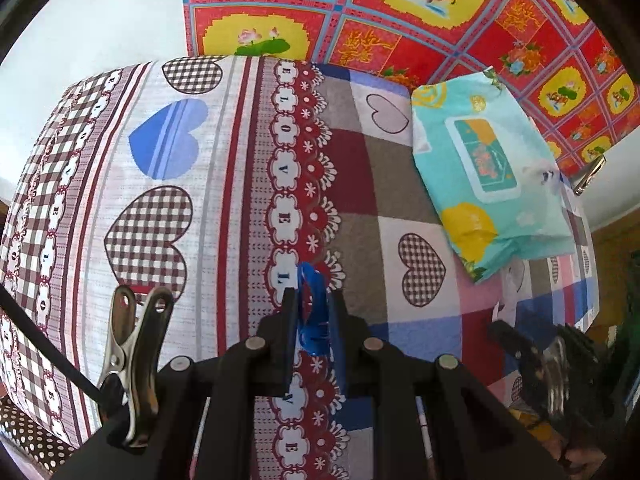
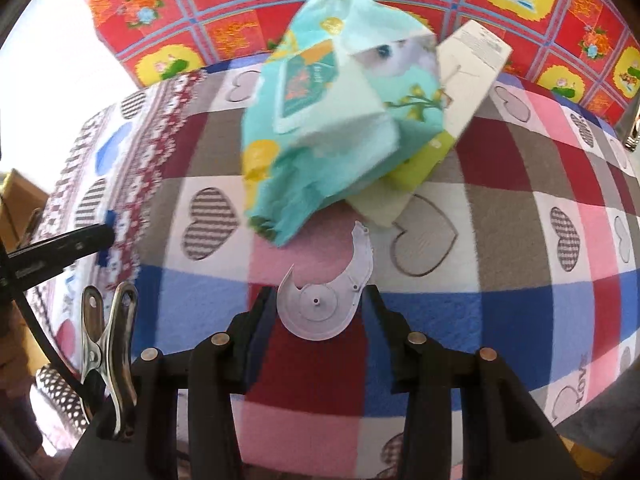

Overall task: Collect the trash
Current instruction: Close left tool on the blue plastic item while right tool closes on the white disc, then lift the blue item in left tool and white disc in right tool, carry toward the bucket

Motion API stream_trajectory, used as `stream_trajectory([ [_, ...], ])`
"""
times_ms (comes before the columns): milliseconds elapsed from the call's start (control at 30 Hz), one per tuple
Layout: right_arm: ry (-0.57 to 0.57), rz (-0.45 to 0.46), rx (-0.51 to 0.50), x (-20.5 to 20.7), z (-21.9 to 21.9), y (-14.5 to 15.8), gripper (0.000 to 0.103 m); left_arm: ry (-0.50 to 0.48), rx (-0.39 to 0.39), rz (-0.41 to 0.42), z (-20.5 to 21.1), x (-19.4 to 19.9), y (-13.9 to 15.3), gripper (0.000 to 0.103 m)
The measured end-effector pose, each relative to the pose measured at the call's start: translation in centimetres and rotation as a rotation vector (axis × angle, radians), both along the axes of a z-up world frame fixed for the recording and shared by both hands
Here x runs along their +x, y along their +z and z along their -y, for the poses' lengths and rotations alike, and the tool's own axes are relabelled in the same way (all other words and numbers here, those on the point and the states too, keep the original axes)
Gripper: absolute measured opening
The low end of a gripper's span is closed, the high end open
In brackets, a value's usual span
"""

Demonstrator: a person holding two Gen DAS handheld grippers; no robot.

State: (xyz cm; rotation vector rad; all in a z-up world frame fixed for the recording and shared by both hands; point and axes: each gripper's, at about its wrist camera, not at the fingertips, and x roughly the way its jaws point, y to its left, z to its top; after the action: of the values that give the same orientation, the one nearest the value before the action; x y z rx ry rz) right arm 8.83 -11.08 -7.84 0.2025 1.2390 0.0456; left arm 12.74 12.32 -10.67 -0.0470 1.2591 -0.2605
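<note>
My left gripper is shut on a crumpled blue plastic scrap, held above the heart-patterned bedspread. In the right wrist view the same gripper comes in from the left edge as a black arm with the blue scrap at its tip. My right gripper is shut on a flat, pale grey, crescent-shaped plastic piece. Its pads press the piece's two sides just above the checked cover. A teal wet-wipes pack lies just beyond it, also seen in the left wrist view as the wipes pack.
A white card and a yellow-green packet stick out from under the wipes pack. A red and yellow floral cloth lies behind the bed. A metal clip sits at the far right edge. A brown box stands at the left.
</note>
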Motion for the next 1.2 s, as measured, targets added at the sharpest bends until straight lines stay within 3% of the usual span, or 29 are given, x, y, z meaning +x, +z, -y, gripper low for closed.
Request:
stream_trajectory([
  [433, 0.08, 0.057, 0.065, -1.7, -3.7, 2.5, 0.045, -0.012, 0.013, 0.008, -1.3, 0.3, 0.7, 0.016],
  [1200, 0.001, 0.117, 0.106, -1.0, -6.7, 4.8, 0.045, -0.075, 0.028, 0.042, -4.0, 1.0, 2.3, 0.016],
])
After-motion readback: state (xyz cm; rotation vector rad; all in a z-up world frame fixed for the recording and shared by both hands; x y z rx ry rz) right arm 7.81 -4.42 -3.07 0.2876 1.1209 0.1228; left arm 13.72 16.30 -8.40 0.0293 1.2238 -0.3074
